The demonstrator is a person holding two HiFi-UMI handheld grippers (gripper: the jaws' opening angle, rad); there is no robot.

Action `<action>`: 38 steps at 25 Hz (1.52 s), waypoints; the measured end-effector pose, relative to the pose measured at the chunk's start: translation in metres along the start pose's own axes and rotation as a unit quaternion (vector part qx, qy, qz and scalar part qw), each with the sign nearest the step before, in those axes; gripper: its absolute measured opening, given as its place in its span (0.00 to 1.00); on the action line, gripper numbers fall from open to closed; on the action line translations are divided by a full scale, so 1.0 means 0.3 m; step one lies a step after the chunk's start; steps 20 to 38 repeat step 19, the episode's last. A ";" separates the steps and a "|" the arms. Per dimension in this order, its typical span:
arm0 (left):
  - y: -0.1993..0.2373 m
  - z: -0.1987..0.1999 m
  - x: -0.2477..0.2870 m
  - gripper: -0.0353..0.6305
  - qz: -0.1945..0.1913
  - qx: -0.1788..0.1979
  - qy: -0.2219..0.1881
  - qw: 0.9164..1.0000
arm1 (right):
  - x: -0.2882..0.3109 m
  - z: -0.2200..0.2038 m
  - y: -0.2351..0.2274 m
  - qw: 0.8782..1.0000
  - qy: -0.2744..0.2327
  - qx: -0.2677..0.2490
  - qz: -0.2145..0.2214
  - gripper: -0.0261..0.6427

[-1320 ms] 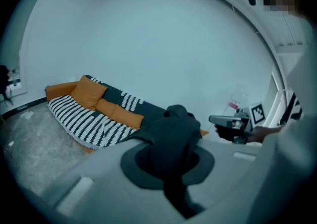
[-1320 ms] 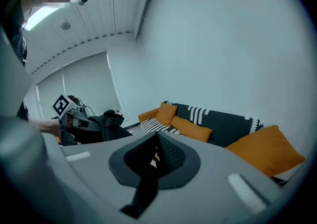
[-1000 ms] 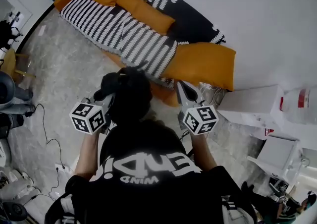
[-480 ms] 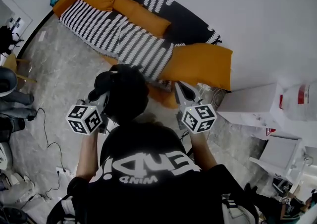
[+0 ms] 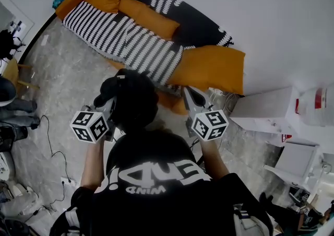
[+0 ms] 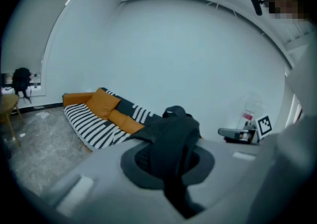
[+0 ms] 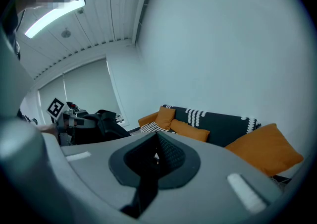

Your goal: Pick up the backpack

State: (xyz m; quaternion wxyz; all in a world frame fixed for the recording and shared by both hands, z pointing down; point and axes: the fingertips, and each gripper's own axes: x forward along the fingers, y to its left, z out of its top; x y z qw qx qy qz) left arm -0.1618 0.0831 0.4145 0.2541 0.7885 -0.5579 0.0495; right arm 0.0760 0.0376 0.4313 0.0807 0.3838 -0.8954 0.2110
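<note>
The black backpack [image 5: 130,102] hangs in the air in front of the person, above the floor before the sofa. My left gripper [image 5: 111,103] is shut on its black strap [image 6: 173,136], which drapes over and between the jaws in the left gripper view. The bag's bulk hides the left fingertips in the head view. My right gripper [image 5: 188,92] is held level to the right of the bag, apart from it, its jaws together with nothing between them [image 7: 154,152]. The right gripper view shows the backpack [image 7: 106,123] off to its left.
A sofa [image 5: 156,26] with orange cushions and a black-and-white striped throw stands along the wall ahead. A white cabinet [image 5: 263,107] and a water bottle [image 5: 315,107] are at the right. Cables [image 5: 52,151] lie on the marble floor at the left, near a wooden chair [image 5: 13,73].
</note>
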 end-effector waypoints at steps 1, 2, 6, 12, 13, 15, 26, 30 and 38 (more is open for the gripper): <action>-0.001 -0.002 0.000 0.09 -0.001 0.000 0.001 1.000 | 0.000 -0.001 0.001 1.000 0.001 0.000 0.000 0.04; -0.004 -0.003 0.001 0.09 -0.001 0.000 0.001 1.000 | 0.001 -0.001 0.001 1.000 0.001 0.000 0.000 0.04; -0.012 0.001 0.012 0.09 -0.004 0.002 0.003 1.000 | 0.011 -0.003 0.006 1.000 0.005 -0.002 0.000 0.04; -0.027 0.009 0.027 0.09 -0.006 0.008 0.007 1.000 | 0.024 -0.005 0.005 1.000 0.008 -0.003 0.003 0.04; -0.028 0.010 0.027 0.09 -0.007 0.009 0.008 1.000 | 0.026 -0.005 0.006 1.000 0.008 -0.003 0.004 0.04; -0.029 0.010 0.029 0.09 -0.010 0.009 0.008 1.000 | 0.030 -0.007 0.006 1.000 0.009 -0.002 0.006 0.04; -0.028 0.012 0.041 0.09 -0.012 0.006 0.007 1.000 | 0.041 -0.007 -0.005 1.000 0.008 0.004 0.009 0.04; -0.028 0.012 0.041 0.09 -0.012 0.006 0.007 1.000 | 0.041 -0.007 -0.005 1.000 0.008 0.004 0.009 0.04; -0.028 0.012 0.041 0.09 -0.012 0.006 0.007 1.000 | 0.041 -0.007 -0.005 1.000 0.008 0.004 0.009 0.04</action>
